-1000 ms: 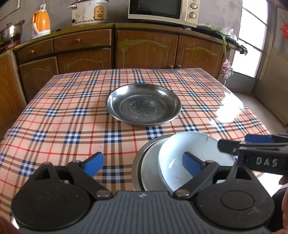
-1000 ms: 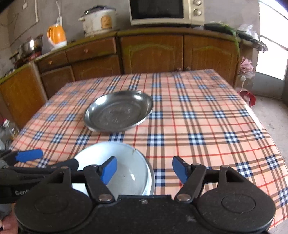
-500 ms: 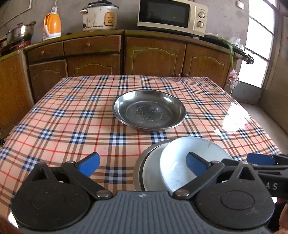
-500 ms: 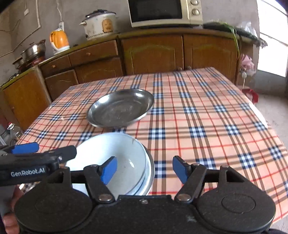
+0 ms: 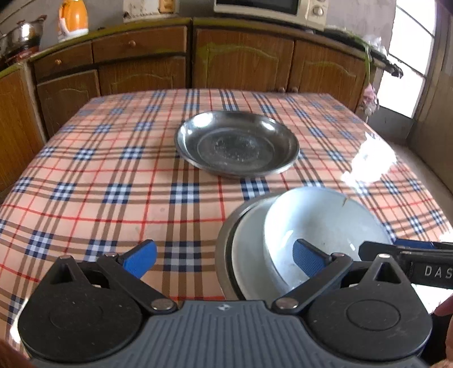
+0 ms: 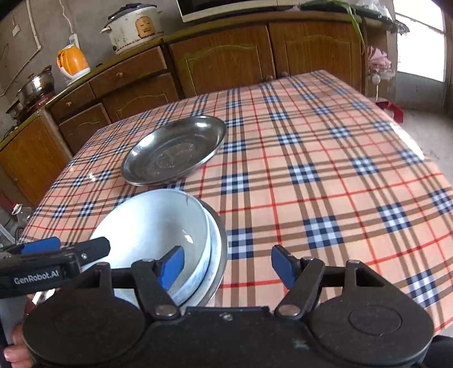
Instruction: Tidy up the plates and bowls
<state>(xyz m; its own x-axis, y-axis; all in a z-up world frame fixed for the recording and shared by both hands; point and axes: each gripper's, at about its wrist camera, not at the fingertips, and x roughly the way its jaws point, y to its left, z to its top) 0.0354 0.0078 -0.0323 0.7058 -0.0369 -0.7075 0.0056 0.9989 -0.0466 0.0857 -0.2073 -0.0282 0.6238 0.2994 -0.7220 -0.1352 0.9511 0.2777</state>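
A steel plate [image 5: 237, 145] lies alone at the middle of the checked table; it also shows in the right wrist view [image 6: 174, 150]. A white bowl [image 5: 325, 223] sits nested in a stack with a white plate [image 5: 249, 254] and a steel dish [image 5: 223, 243] at the table's near edge; the bowl [image 6: 150, 226] shows in the right wrist view too. My left gripper [image 5: 223, 257] is open and empty, its right finger over the bowl. My right gripper [image 6: 226, 267] is open and empty, its left finger over the bowl.
The checked tablecloth [image 5: 113, 181] covers the table. Wooden cabinets [image 5: 243, 62] stand behind it, with an orange kettle [image 6: 72, 61], a rice cooker [image 6: 133, 27] and a microwave [image 5: 269, 8] on the counter. A doorway [image 6: 419, 42] is at the right.
Both grippers have tilted and moved slightly closer over the stacked bowl. The dishes have not moved.
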